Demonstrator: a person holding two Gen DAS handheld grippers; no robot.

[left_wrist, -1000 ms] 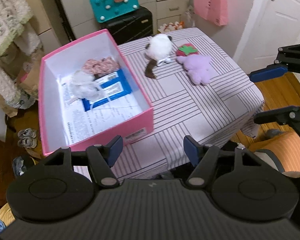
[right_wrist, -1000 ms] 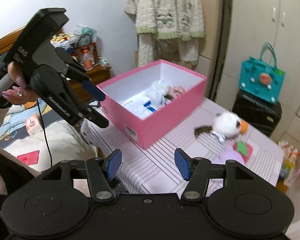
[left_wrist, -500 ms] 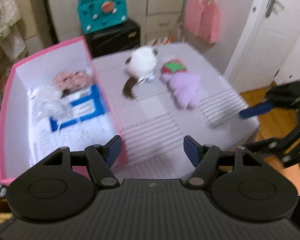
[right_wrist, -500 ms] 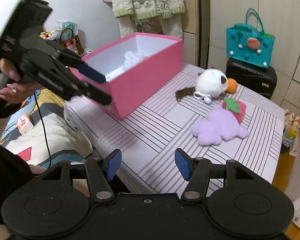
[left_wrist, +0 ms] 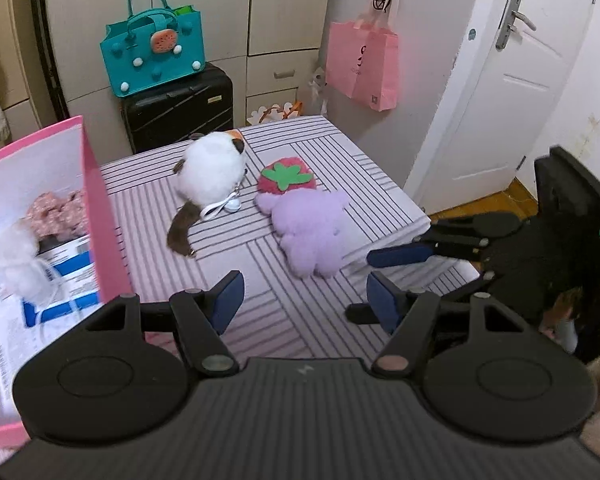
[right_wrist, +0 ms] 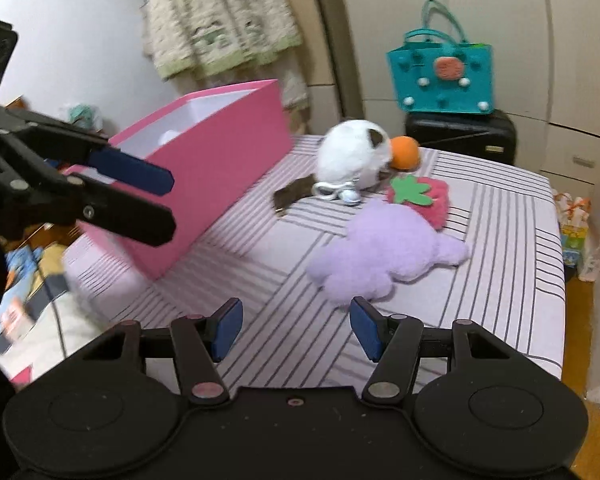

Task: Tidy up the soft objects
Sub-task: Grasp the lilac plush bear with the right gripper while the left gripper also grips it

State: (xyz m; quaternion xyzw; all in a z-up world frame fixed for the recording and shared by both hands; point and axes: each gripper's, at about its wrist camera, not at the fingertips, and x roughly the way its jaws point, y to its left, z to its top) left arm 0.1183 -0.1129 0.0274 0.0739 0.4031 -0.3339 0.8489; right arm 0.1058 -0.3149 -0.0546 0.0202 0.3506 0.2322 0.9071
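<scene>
A lilac plush toy (left_wrist: 306, 232) (right_wrist: 380, 256) lies on the striped table (left_wrist: 260, 312), touching a red strawberry plush (left_wrist: 286, 178) (right_wrist: 424, 196). A white round plush (left_wrist: 216, 174) (right_wrist: 352, 156) with a brown tail sits beside them. The open pink box (left_wrist: 100, 216) (right_wrist: 220, 164) at the left holds a white fluffy item (left_wrist: 18, 260) and a pink one (left_wrist: 56, 212). My left gripper (left_wrist: 302, 298) is open and empty, near the lilac plush. My right gripper (right_wrist: 296, 326) is open and empty, just short of the lilac plush.
A teal bag (left_wrist: 154, 50) stands on a black suitcase (left_wrist: 180, 108) behind the table. A pink paper bag (left_wrist: 362, 66) hangs on the wall by a white door (left_wrist: 512, 92). Knitwear (right_wrist: 220, 16) hangs behind the box. The table's right edge (right_wrist: 558, 280) drops to the floor.
Both grippers have moved in over the table toward the plush toys, which now look larger and nearer. The left view has swung right, away from the box. Both stay open.
</scene>
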